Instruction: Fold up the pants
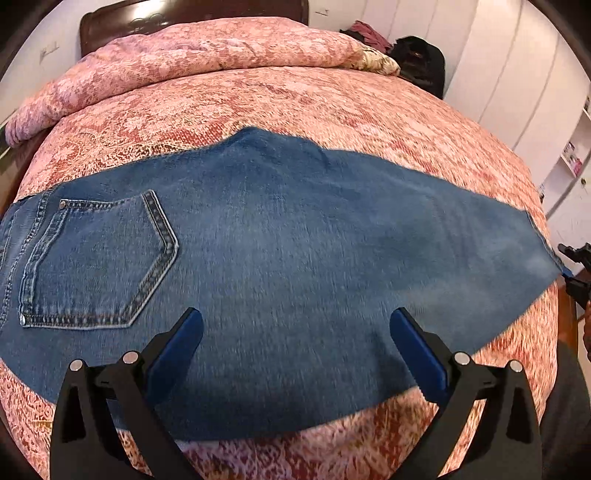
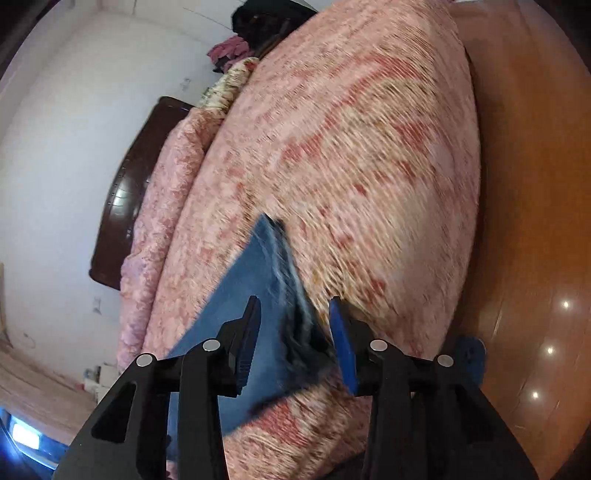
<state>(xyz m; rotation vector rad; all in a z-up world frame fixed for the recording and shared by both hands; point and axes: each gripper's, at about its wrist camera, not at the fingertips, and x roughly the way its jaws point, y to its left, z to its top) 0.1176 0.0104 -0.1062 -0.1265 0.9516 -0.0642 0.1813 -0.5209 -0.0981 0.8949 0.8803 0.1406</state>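
Blue jeans (image 1: 280, 251) lie flat across a pink patterned bed (image 1: 295, 99), folded lengthwise, back pocket (image 1: 99, 258) at the left, leg hems at the right. My left gripper (image 1: 295, 332) is open and empty, hovering over the thigh part near the front edge. My right gripper (image 2: 295, 325) is open with its fingers on either side of the hem end of the jeans (image 2: 251, 280). It also shows at the right edge of the left wrist view (image 1: 578, 273).
A rolled pink quilt (image 1: 192, 62) and dark headboard (image 1: 147, 18) lie at the far end of the bed. Dark clothes (image 1: 417, 62) are piled at the far right corner. White wardrobes (image 1: 517, 74) stand right. The wooden floor (image 2: 535, 221) borders the bed.
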